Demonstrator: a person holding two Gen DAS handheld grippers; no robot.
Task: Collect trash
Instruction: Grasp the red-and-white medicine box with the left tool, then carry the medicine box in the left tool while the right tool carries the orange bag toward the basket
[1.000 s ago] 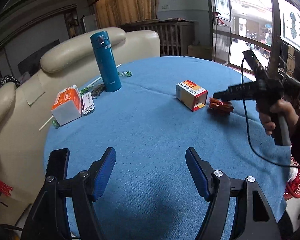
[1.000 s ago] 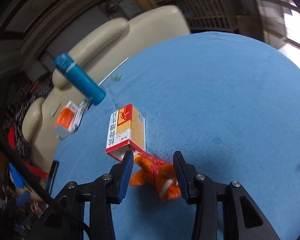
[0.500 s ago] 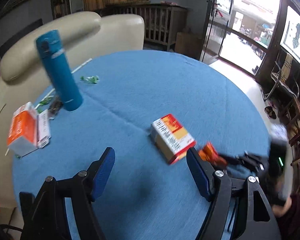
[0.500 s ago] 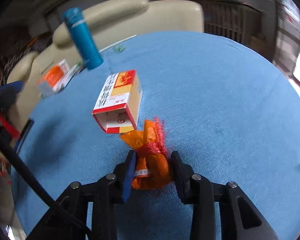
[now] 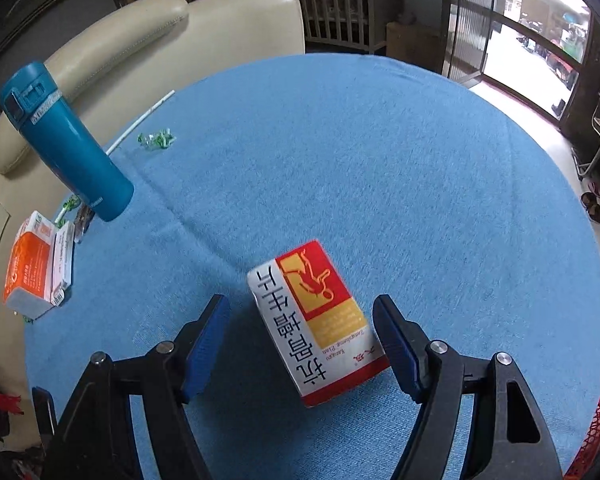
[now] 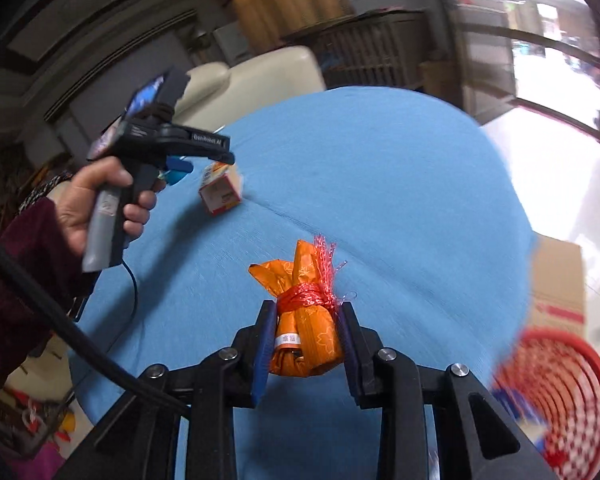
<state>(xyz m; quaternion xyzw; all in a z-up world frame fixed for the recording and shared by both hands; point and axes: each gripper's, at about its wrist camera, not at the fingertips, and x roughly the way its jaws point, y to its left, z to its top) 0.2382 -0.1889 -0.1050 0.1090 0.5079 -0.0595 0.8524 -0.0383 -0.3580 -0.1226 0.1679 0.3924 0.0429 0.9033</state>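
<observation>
Basket (image 6: 556, 364) only in right view; thermos (image 5: 66, 142) left.

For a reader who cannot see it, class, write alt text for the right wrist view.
The right gripper is shut on an orange wrapper bundle tied with red netting, above a round table with a blue cloth. To the left, a hand holds the left gripper over a red, white and yellow carton; a red mesh basket sits lower right.
</observation>
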